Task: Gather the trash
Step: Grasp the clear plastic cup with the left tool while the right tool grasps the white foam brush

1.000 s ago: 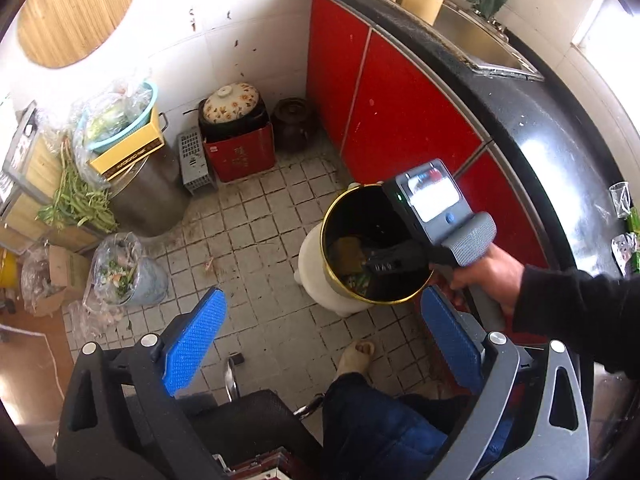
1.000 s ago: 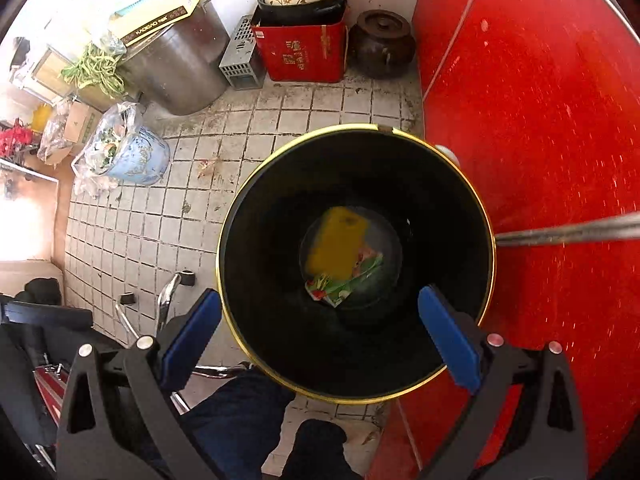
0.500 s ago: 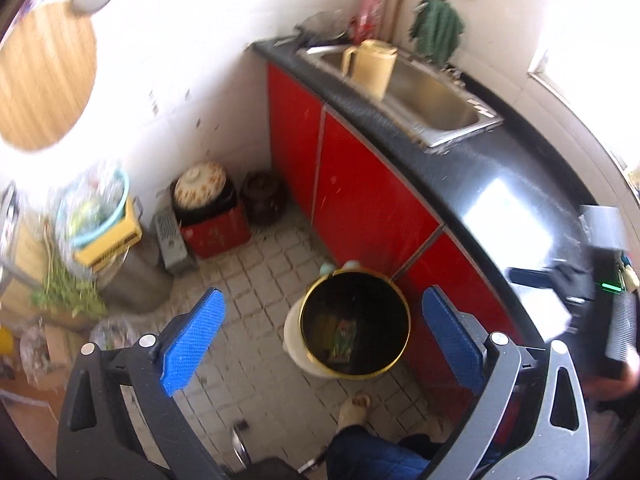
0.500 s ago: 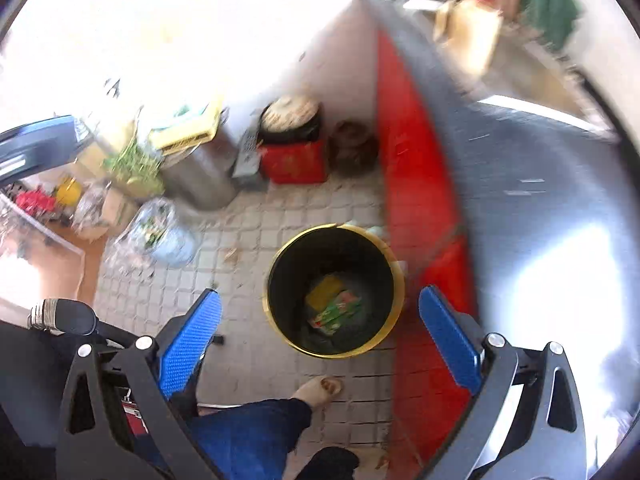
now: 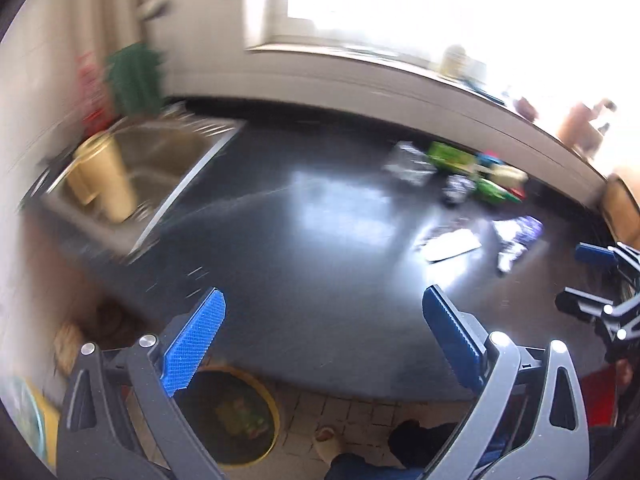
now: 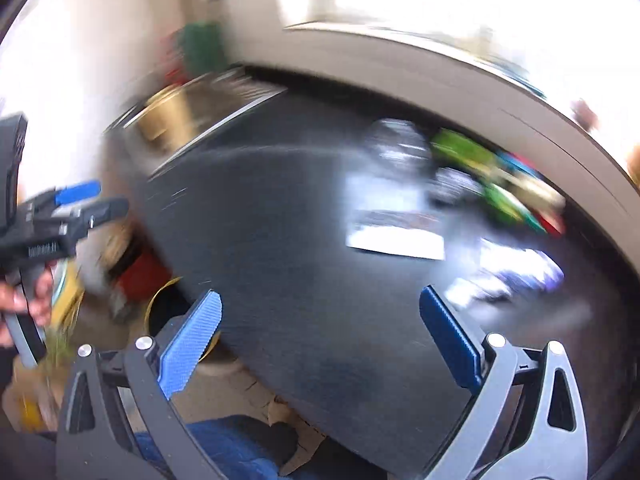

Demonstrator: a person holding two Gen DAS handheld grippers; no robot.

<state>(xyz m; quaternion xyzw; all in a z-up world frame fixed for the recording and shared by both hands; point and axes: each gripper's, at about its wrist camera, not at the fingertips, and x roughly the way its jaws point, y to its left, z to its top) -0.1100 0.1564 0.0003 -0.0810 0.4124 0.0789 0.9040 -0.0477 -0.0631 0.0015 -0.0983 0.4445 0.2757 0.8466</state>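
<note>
Both views are blurred by motion. My left gripper point(image 5: 324, 312) is open and empty above the black countertop point(image 5: 280, 248). My right gripper point(image 6: 320, 312) is open and empty too, over the same counter. Trash lies at the counter's far right: a white flat wrapper point(image 5: 450, 245), a bluish crumpled wrapper point(image 5: 518, 236), green packets point(image 5: 452, 156) and a clear crumpled piece point(image 5: 408, 162). The right wrist view shows the white wrapper point(image 6: 396, 240) and green packets point(image 6: 480, 176) ahead. The gold-rimmed black bin point(image 5: 240, 416) stands on the floor below the counter edge, with wrappers inside.
A steel sink point(image 5: 160, 168) with a yellow jug point(image 5: 104, 184) sits at the counter's left. A green cloth point(image 5: 136, 76) hangs on the wall. A bright window point(image 5: 400, 0) runs behind. A person's leg and foot point(image 5: 326, 436) are beside the bin.
Both grippers have swung up from over the bin on the floor to face the countertop and its trash. Both stay open and empty.
</note>
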